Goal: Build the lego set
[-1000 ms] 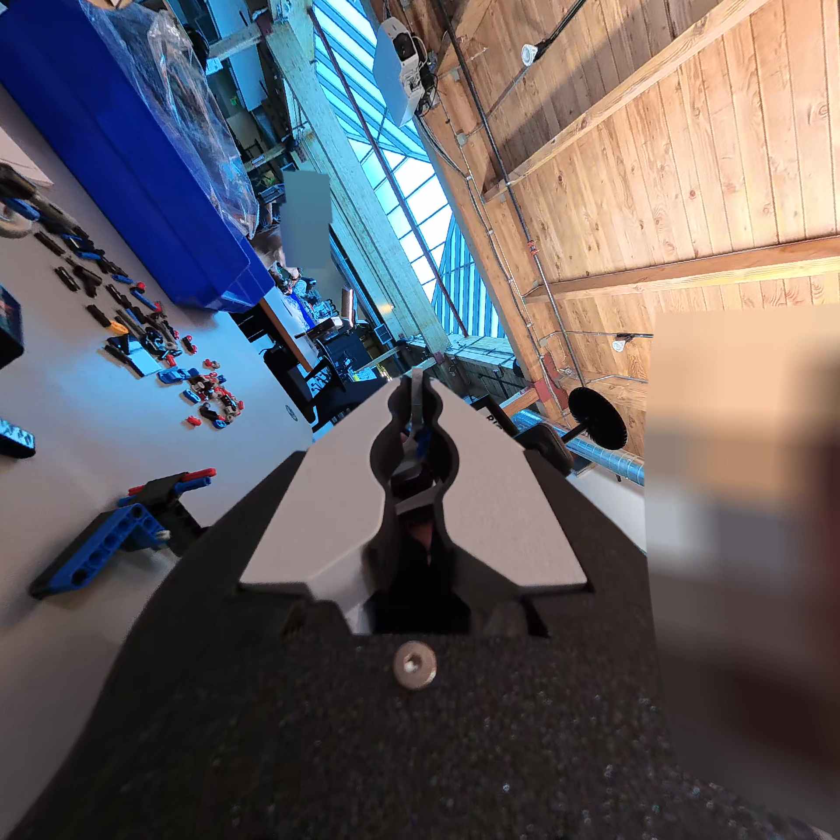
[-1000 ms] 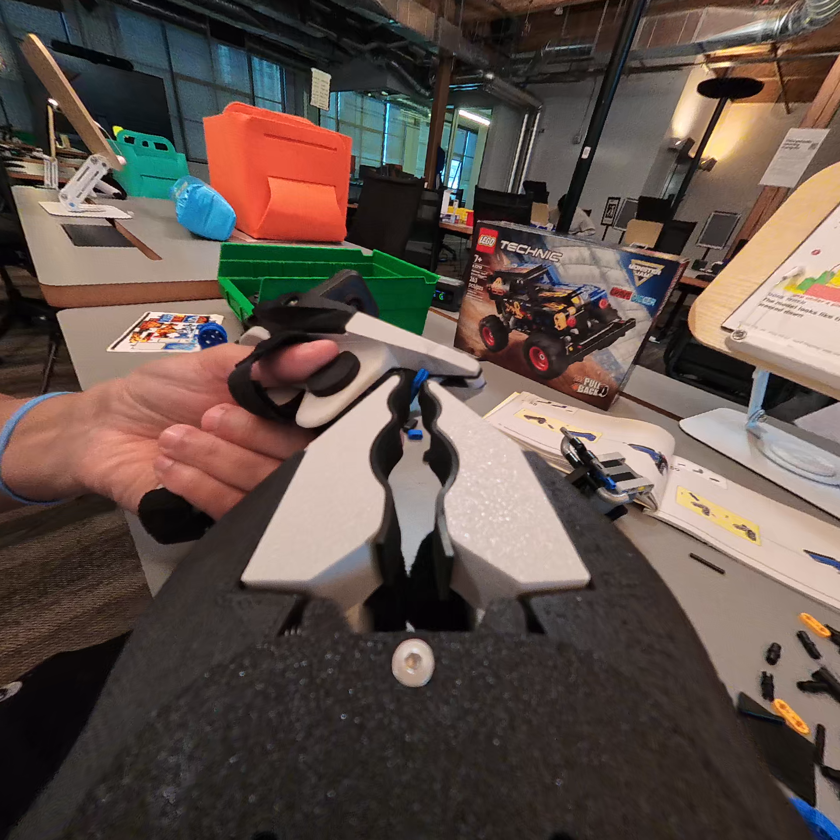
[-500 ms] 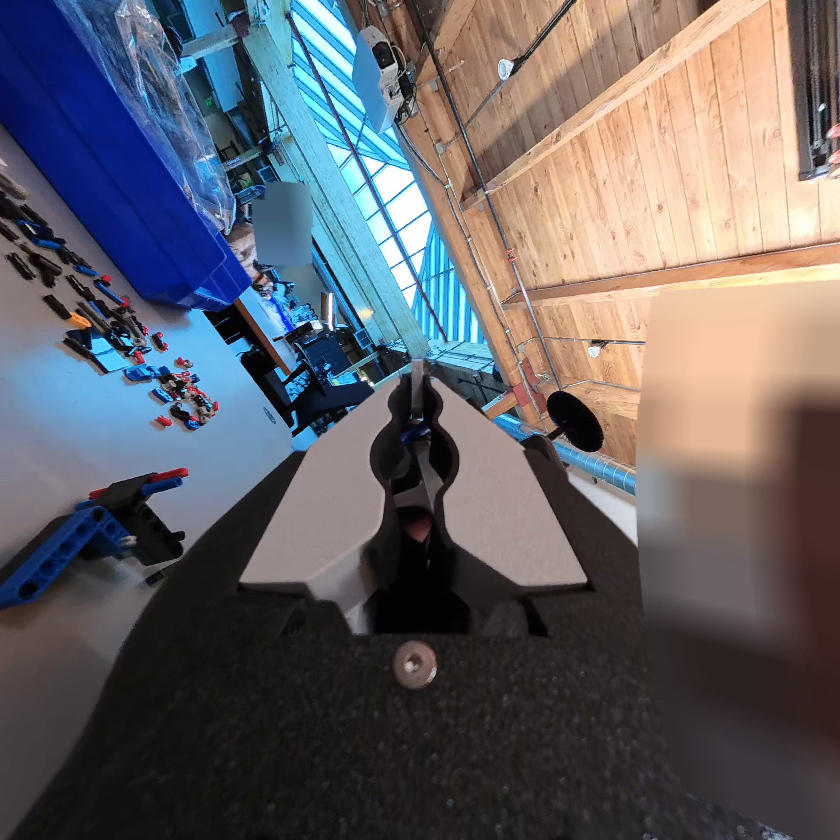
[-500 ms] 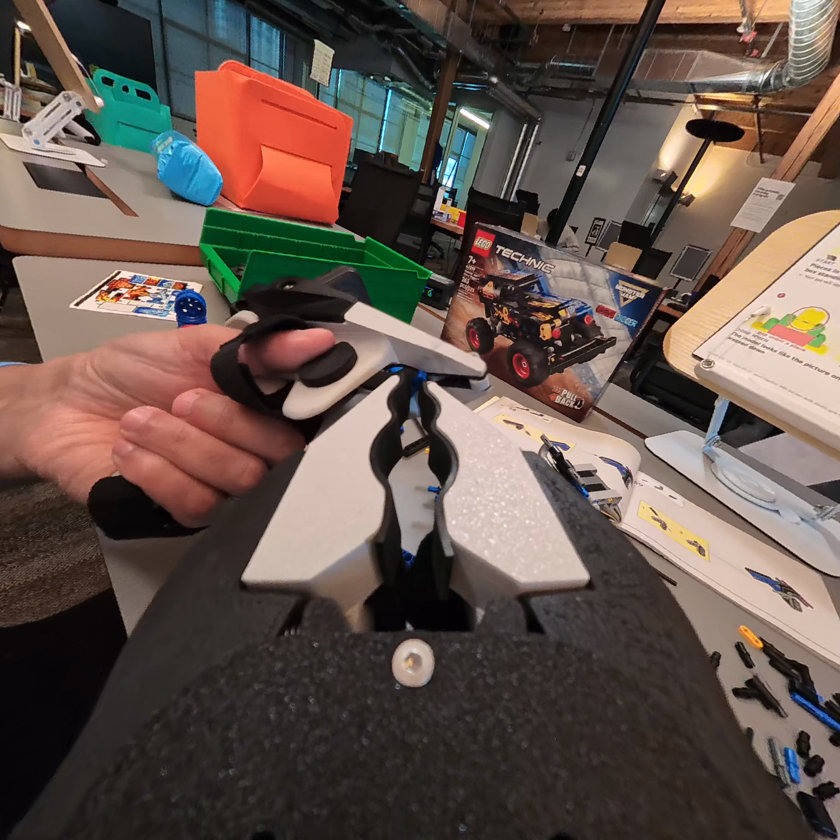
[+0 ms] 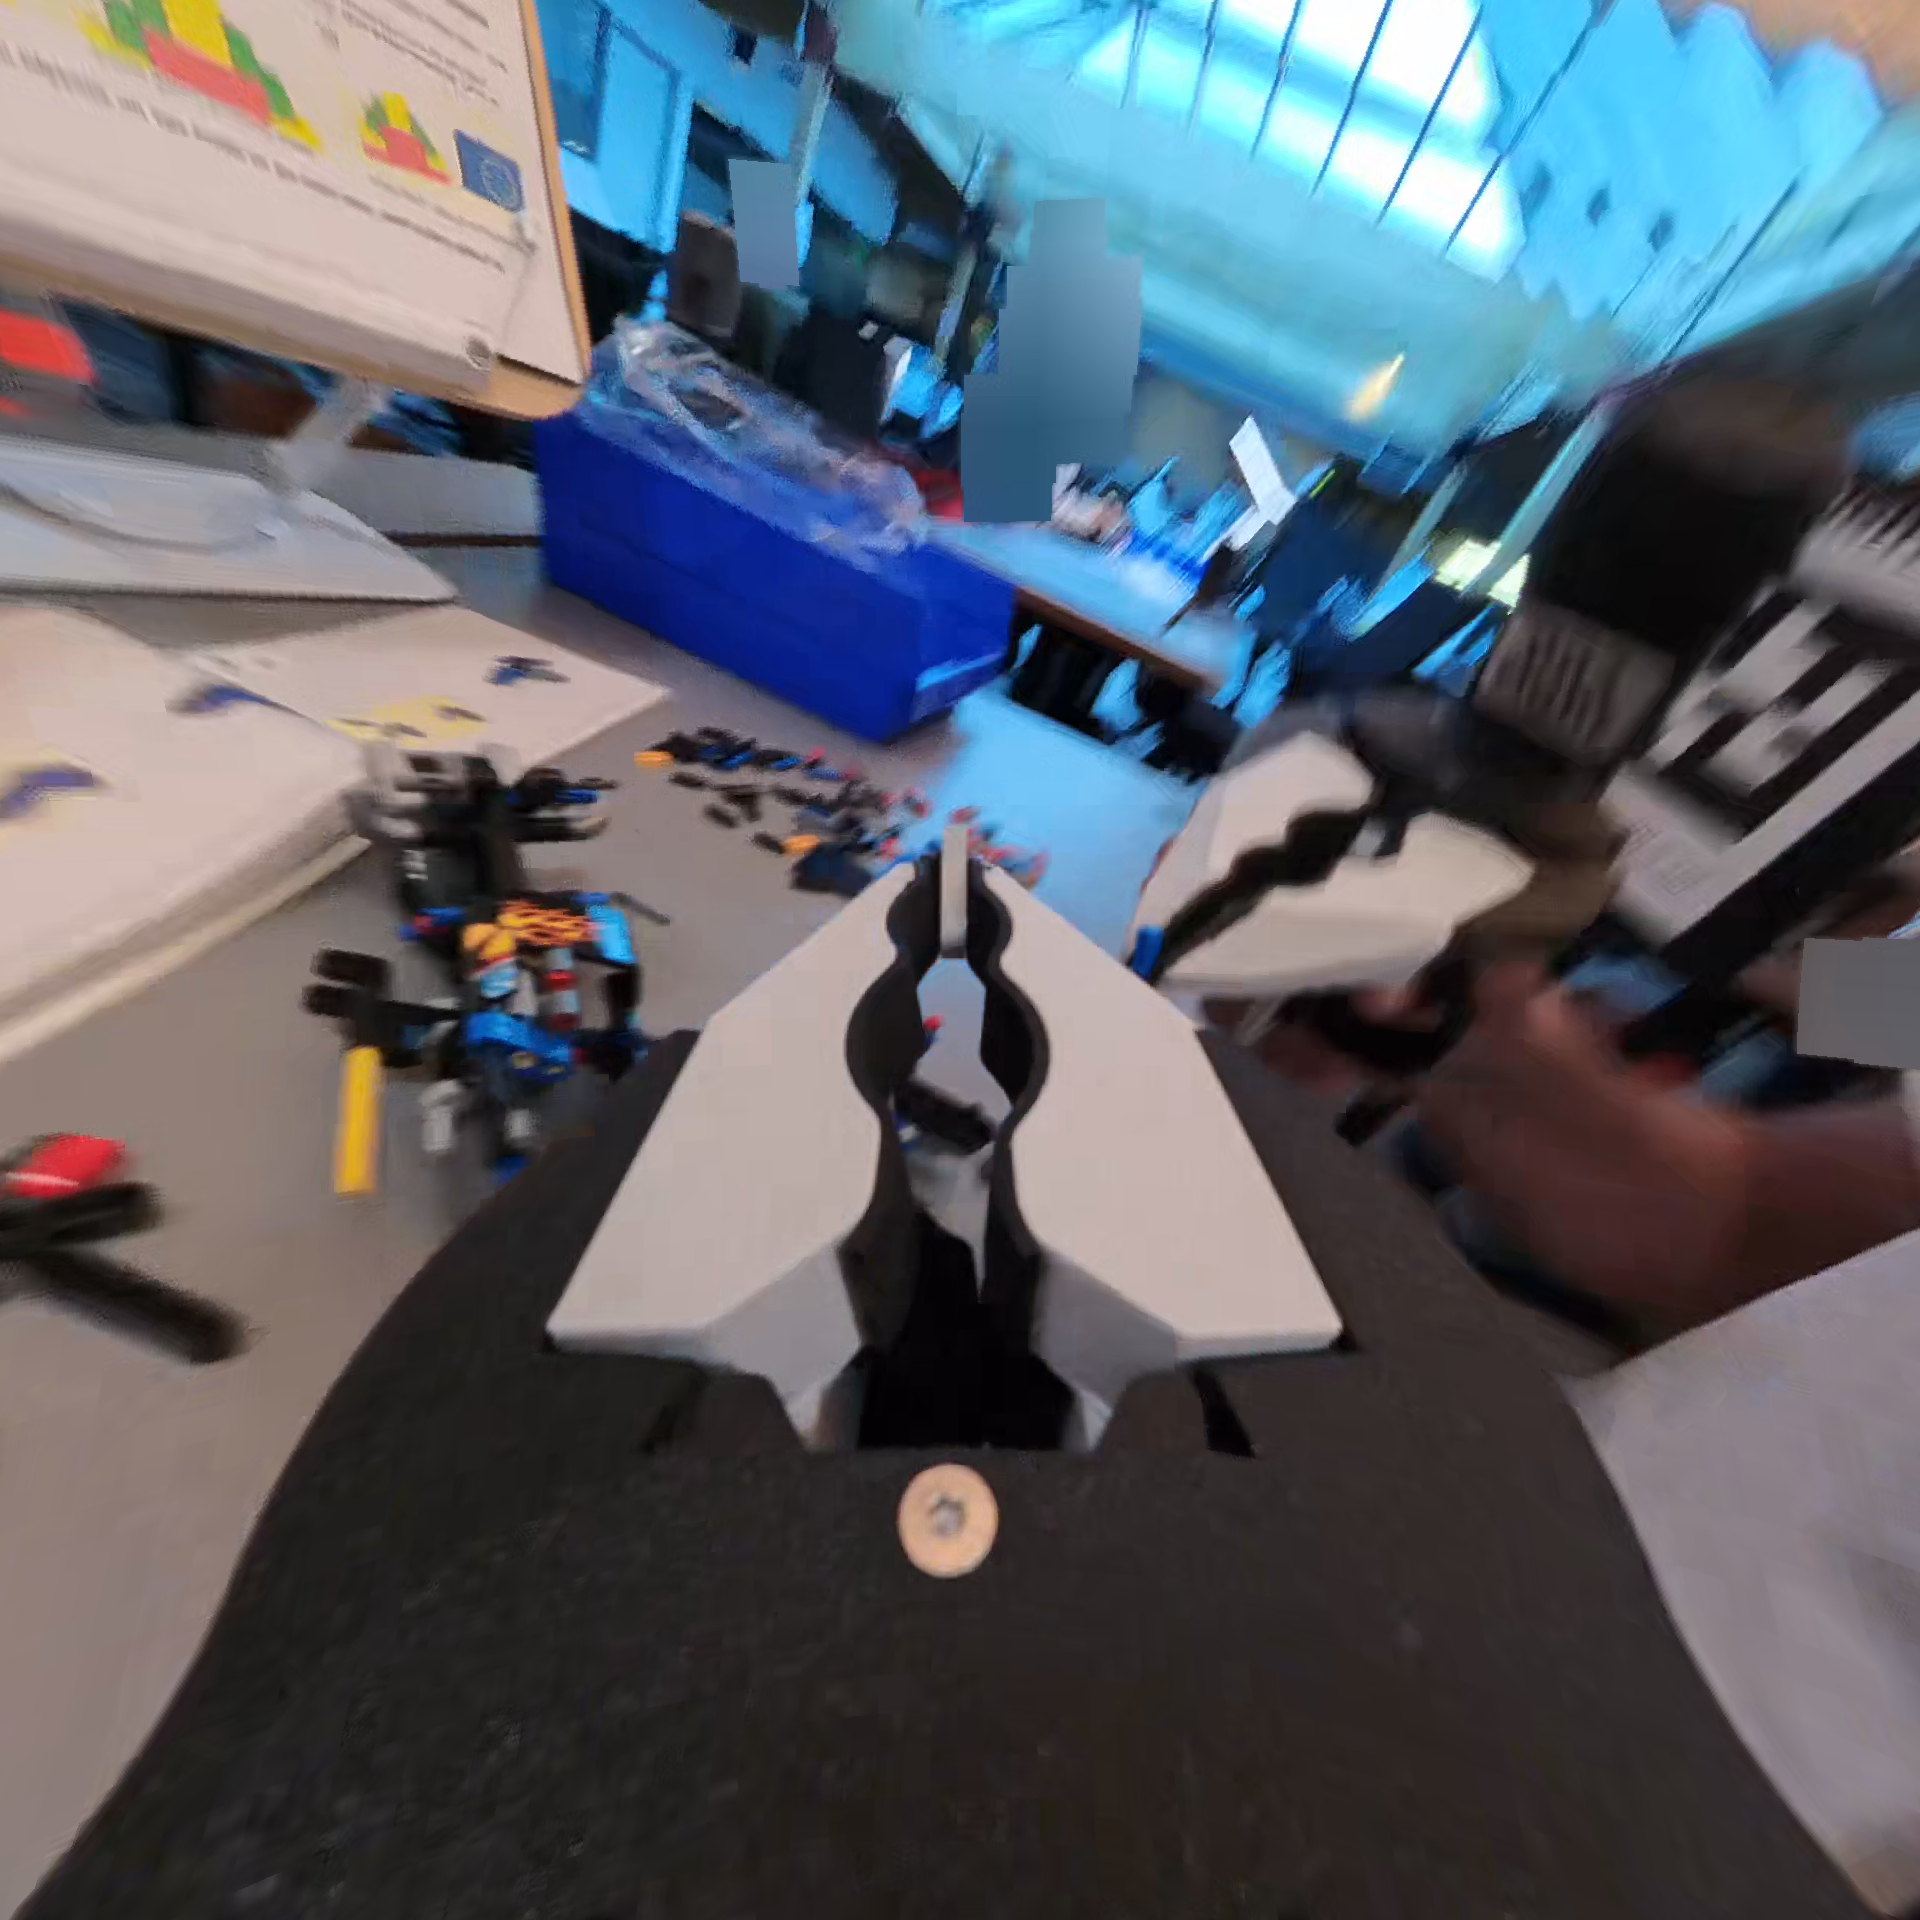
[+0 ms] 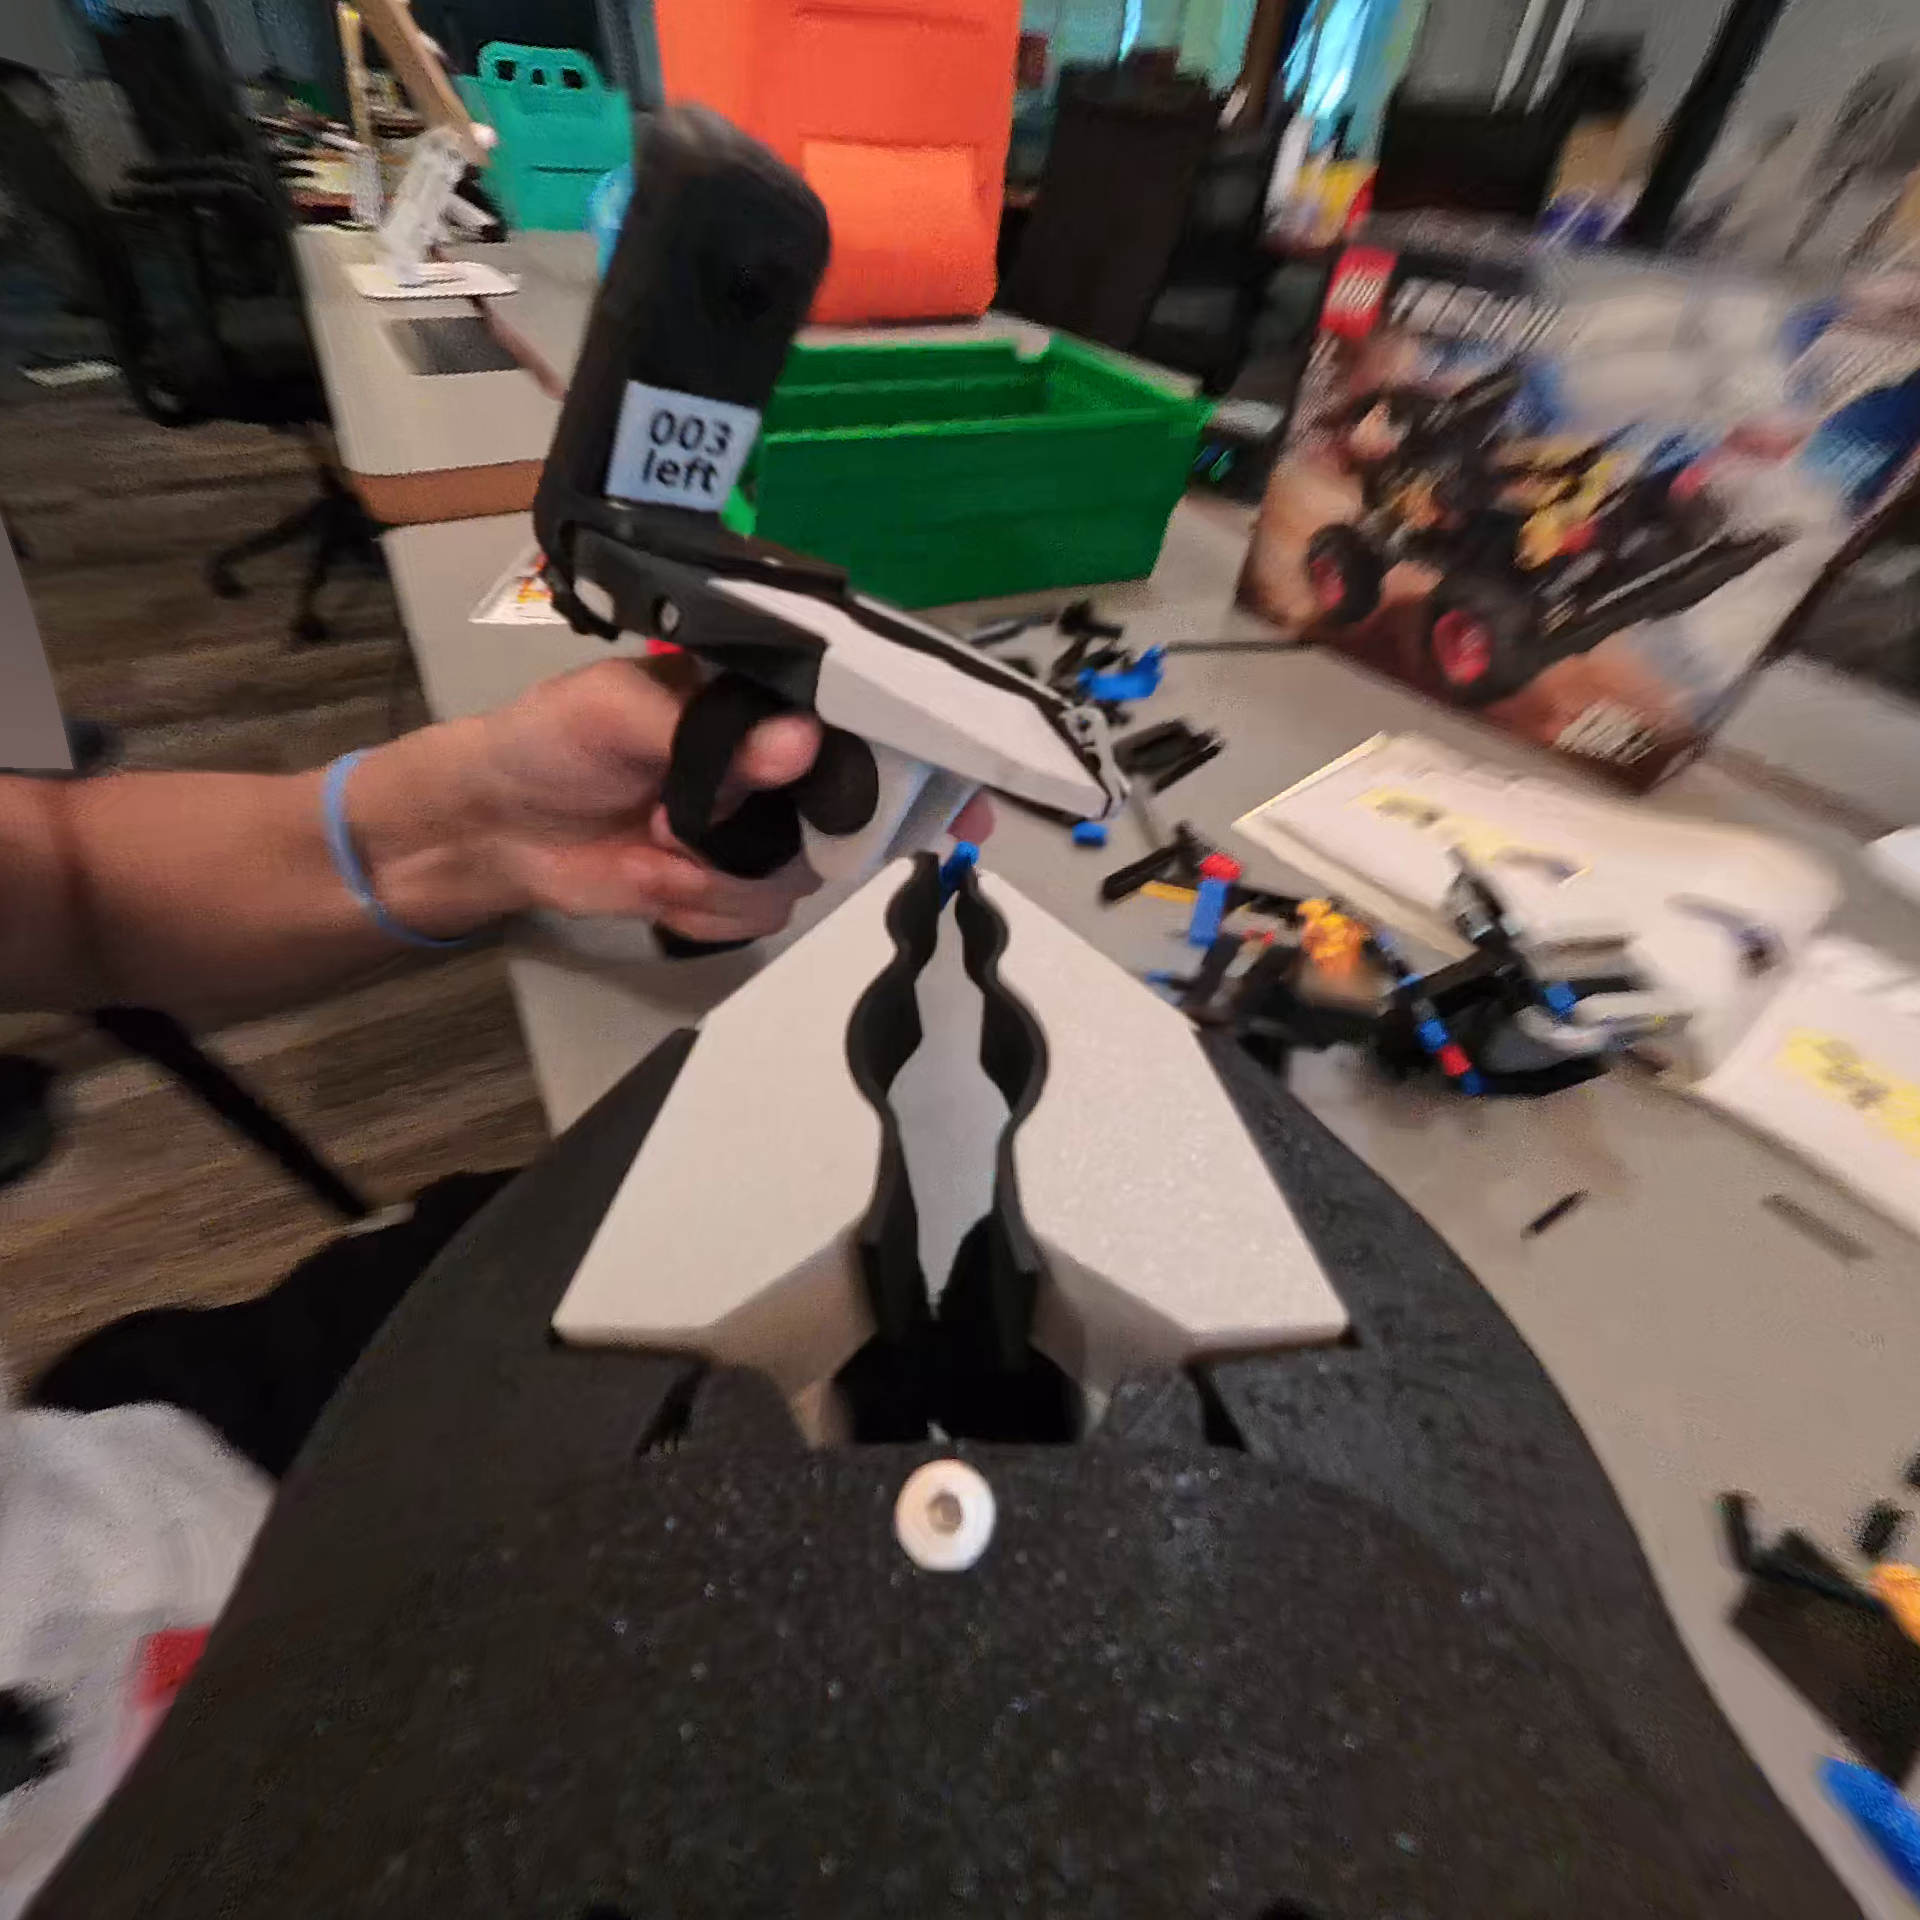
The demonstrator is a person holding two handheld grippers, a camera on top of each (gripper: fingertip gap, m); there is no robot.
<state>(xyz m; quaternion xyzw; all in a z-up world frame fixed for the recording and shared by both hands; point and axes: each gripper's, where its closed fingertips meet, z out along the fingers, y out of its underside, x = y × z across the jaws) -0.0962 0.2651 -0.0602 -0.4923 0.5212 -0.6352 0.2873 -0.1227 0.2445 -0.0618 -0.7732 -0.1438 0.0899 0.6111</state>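
Left wrist view. Points down at the table (image 5: 156,1455) now, not up at the wooden ceiling as half a second ago; blurs heavily from the swing. Shows the left gripper (image 5: 951,894) closed almost fully, pinching a thin grey piece (image 5: 953,909) upright at the very tips. Finds the half-built model (image 5: 509,966) lying on the table ahead and to the left, just beside the instruction booklet (image 5: 208,769), with loose pieces (image 5: 790,800) scattered beyond it before a blue bin (image 5: 769,582). Catches the right gripper (image 5: 1195,935) off to the right, held in a hand (image 5: 1558,1122) and apart from the left one.

Right wrist view. Shows the right gripper (image 6: 951,883) narrowed to a slit, nipping a small blue piece (image 6: 958,864) at the tips. Places the left gripper (image 6: 1101,790) just beyond and above, level instead of tilted in against these tips as before, so no longer mated tip to tip. Sets the half-built model (image 6: 1403,997) to the right on the table, touching the instruction booklet (image 6: 1507,862), with the set's box (image 6: 1558,499) and a green bin (image 6: 966,468) behind.

Reads as a failed or unfinished join: grey and blue pieces are in separate grips. Suggests either a fresh try at mating them or carrying both to the model.
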